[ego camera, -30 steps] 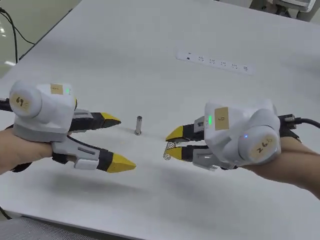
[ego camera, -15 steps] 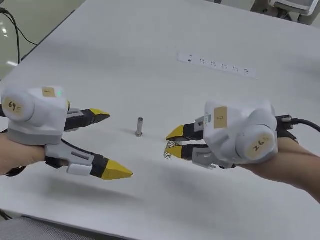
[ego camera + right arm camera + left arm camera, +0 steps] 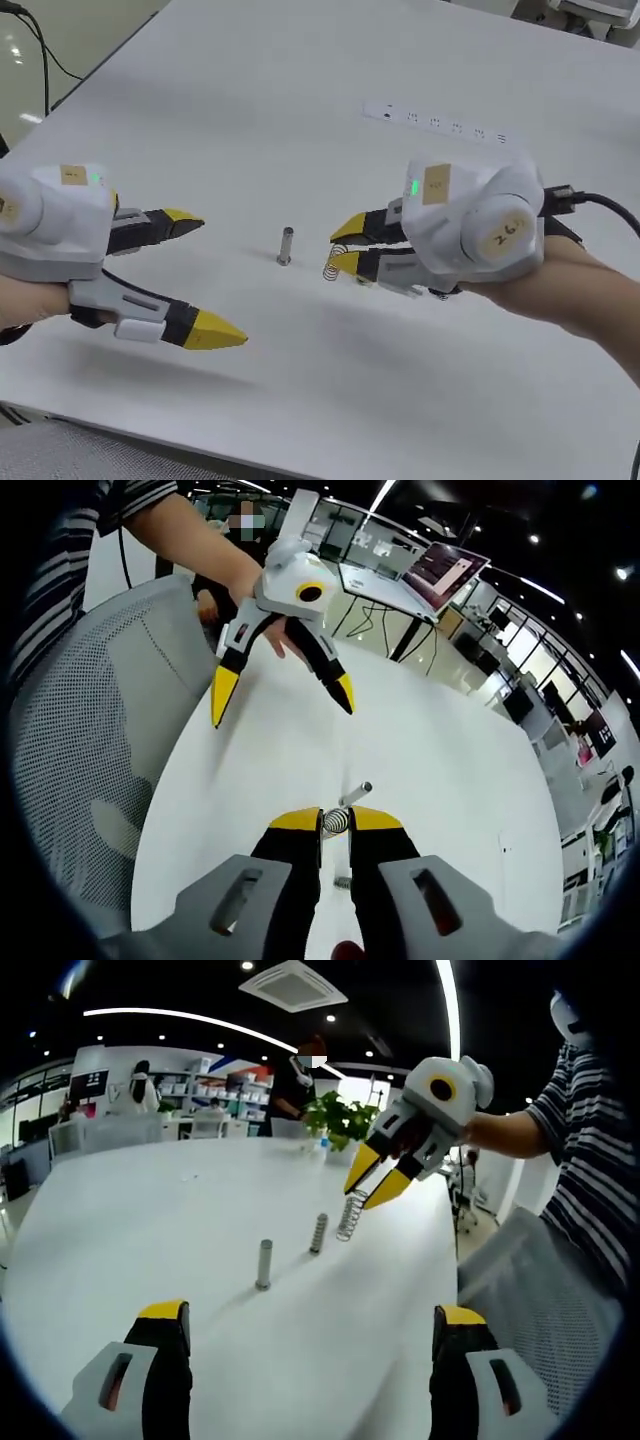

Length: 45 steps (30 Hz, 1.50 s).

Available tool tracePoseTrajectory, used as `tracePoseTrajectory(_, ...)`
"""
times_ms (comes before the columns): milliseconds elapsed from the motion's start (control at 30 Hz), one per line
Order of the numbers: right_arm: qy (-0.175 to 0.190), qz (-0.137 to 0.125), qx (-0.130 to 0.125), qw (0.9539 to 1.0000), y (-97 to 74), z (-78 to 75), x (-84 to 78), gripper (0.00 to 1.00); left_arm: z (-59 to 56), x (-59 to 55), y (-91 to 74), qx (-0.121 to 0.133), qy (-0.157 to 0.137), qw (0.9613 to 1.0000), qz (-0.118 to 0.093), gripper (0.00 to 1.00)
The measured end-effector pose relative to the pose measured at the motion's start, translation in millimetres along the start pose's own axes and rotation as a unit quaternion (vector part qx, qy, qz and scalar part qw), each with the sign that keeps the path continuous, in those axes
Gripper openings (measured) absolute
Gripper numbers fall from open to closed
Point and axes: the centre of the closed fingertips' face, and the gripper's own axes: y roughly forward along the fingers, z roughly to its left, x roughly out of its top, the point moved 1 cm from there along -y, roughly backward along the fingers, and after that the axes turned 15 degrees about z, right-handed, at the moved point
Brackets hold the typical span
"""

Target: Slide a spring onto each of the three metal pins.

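Just beside the metal pin point(image 3: 286, 246), the right gripper's point(image 3: 345, 246) jaws pinch a spring point(image 3: 331, 268) — the left gripper's point(image 3: 220, 281) jaws gape wide, empty.

The left gripper point(image 3: 215, 280) sits in the left hand point(image 3: 22, 303) on the person's left side. Its yellow-tipped fingers point(image 3: 215, 330) are spread wide apart and point inward, toward the right. The right gripper point(image 3: 337, 252) faces it from the opposite side. The right hand point(image 3: 555, 290) wraps around its body from behind, and the bare forearm runs off to the right. This gripper's fingers are pinched close together on a spring point(image 3: 332, 268), which hangs slanted below the tips. The two grippers point at each other and are well apart.
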Motion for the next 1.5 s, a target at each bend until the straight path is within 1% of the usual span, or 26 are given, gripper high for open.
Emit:
tracePoseTrajectory(200,0.006,-0.007,-0.001,1.0,4.8,-13.9,8.8,0.07,2.2,-0.8,-1.8,0.005,-0.004,1.0,-0.003,0.98)
tracePoseTrajectory(400,0.007,-0.004,-0.005,1.0,13.5,-29.4,16.2,0.07,0.3,0.5,1.6,0.0,-0.004,1.0,-0.004,0.98)
tracePoseTrajectory(467,0.016,-0.012,-0.004,0.9998,15.4,-34.6,21.4,0.07,-0.3,0.9,2.6,0.0,-0.002,1.0,-0.003,0.98)
tracePoseTrajectory(600,0.029,-0.016,-0.007,0.9994,22.6,-41.7,26.7,0.07,-1.2,2.9,2.8,-0.002,-0.003,1.0,-0.006,0.98)
tracePoseTrajectory(700,0.035,-0.017,-0.007,0.9992,28.5,-43.7,28.3,0.07,-0.8,3.0,2.8,-0.002,-0.002,1.0,-0.007,0.98)
tracePoseTrajectory(733,0.037,-0.018,-0.008,0.9991,32.3,-48.6,27.6,0.07,-0.6,2.8,2.8,-0.002,-0.003,1.0,-0.006,0.98)
tracePoseTrajectory(967,0.044,-0.015,-0.003,0.9989,42.0,-50.6,26.7,0.07,-0.2,1.6,3.4,-0.003,-0.003,1.0,-0.006,0.98)
tracePoseTrajectory(1067,0.052,-0.019,0.0,0.9985,42.4,-49.9,29.4,0.07,-0.2,1.7,3.7,-0.003,-0.004,1.0,-0.006,0.97)
tracePoseTrajectory(1167,0.052,-0.019,0.0,0.9985,43.8,-49.2,31.0,0.07,-0.2,1.7,3.9,-0.003,-0.003,1.0,-0.006,0.97)
tracePoseTrajectory(1367,0.048,-0.011,0.007,0.9987,49.2,-44.3,30.7,0.07,0.1,2.8,2.3,-0.001,-0.003,0.9999,-0.01,0.98)
tracePoseTrajectory(1500,0.048,-0.004,0.01,0.9988,56.4,-42.3,27.2,0.07,-0.4,3.1,1.6,-0.001,-0.004,0.9999,-0.011,0.97)
